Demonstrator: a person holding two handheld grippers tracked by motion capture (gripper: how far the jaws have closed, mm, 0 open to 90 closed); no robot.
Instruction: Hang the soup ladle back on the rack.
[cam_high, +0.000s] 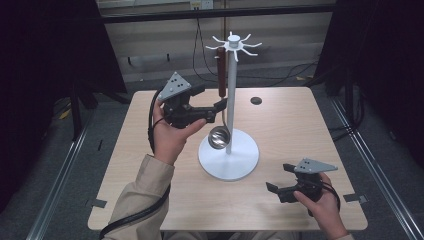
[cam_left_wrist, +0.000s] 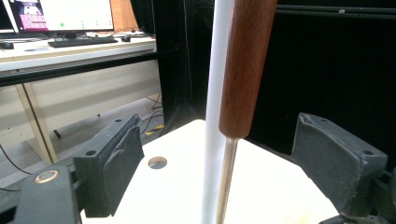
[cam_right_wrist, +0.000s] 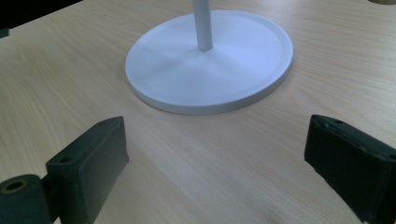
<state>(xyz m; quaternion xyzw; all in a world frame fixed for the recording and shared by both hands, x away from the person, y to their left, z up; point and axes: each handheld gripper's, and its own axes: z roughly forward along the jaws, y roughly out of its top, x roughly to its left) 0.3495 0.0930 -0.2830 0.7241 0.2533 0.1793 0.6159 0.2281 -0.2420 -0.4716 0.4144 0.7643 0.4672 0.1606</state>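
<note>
The left claw (cam_high: 218, 106) is held up over the counter (cam_high: 300, 125) with its jaws spread wide. Between them, touching neither, hangs a ladle (cam_left_wrist: 243, 70): in the left gripper view its brown wooden handle comes down through the gap and ends where a thin metal shaft (cam_left_wrist: 226, 177) carries on below. Just behind the handle from that claw stands the white pole (cam_left_wrist: 215, 93) of a hanging stand (cam_high: 229, 160). In the high view the ladle hangs from 1 of the hooks of the stand's crown (cam_high: 233, 45), above the left claw, and its shiny bowl (cam_high: 218, 137) sits low over the stand's round base, just below and ahead of that claw. A small dark disc (cam_high: 256, 100) lies on the counter beyond the pole, well apart from both claws.

The right claw (cam_high: 272, 189) is low, near the counter's near edge, with its jaws parted and nothing between them but bare wood. Straight ahead of it, a little way off, lies the stand's round white base (cam_right_wrist: 210, 70) with the foot of the pole rising from its middle.
</note>
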